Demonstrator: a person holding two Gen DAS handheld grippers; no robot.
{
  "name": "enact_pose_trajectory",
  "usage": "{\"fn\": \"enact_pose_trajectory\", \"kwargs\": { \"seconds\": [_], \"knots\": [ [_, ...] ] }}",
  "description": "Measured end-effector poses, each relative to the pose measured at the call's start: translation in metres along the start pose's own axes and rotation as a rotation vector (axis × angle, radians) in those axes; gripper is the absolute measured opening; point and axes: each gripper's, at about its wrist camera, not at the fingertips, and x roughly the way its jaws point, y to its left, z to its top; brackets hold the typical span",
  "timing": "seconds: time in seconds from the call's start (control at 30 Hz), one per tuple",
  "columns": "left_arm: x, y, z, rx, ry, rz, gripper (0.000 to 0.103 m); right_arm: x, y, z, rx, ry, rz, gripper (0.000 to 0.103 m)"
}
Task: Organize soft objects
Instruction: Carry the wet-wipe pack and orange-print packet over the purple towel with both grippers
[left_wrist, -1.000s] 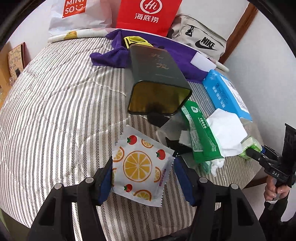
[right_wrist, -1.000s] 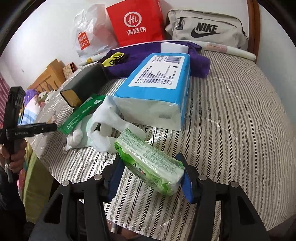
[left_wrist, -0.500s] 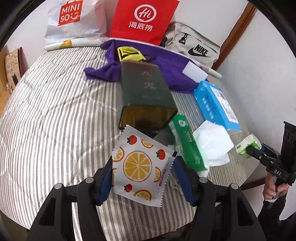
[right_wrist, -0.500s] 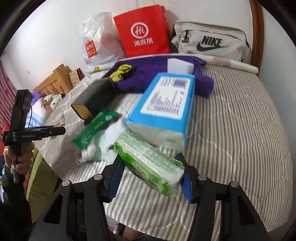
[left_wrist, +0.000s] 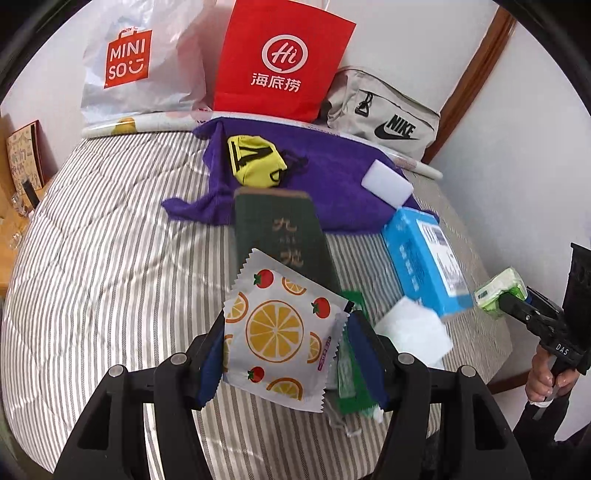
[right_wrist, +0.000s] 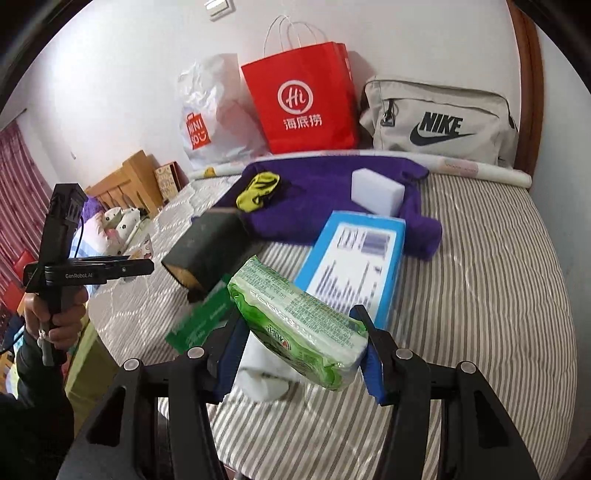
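Observation:
My left gripper (left_wrist: 286, 354) is shut on a white packet printed with oranges and tomatoes (left_wrist: 279, 328), held above the striped bed (left_wrist: 110, 280). My right gripper (right_wrist: 301, 350) is shut on a green tissue pack (right_wrist: 295, 321), also lifted off the bed; that pack shows at the far right of the left wrist view (left_wrist: 498, 290). Below lie a dark green box (left_wrist: 280, 236), a blue tissue pack (right_wrist: 354, 258), a flat green packet (right_wrist: 201, 319) and a white cloth (left_wrist: 412, 332). A purple towel (right_wrist: 332, 192) carries a yellow pouch (left_wrist: 255, 164) and a white sponge (right_wrist: 376, 190).
A red paper bag (right_wrist: 303, 103), a white Miniso plastic bag (left_wrist: 129, 62) and a beige Nike bag (right_wrist: 439, 122) stand against the wall behind the bed. A rolled sheet (right_wrist: 480, 170) lies along the headboard side. A wooden frame (right_wrist: 125, 181) and soft toys are at the left.
Both grippers have risen with their packs still held, so the bed and the things on it look farther away and more of the wall bags has come into view.

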Motion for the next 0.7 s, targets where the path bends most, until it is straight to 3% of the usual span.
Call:
{"fn": "enact_pose_trajectory", "kwargs": {
  "seconds": [0.7],
  "knots": [
    [0.030,0.010,0.086,-0.069,-0.036,-0.041,0.061,0.050,-0.021,0.081,-0.001,-0.024,-0.035,0.055]
  ]
}}
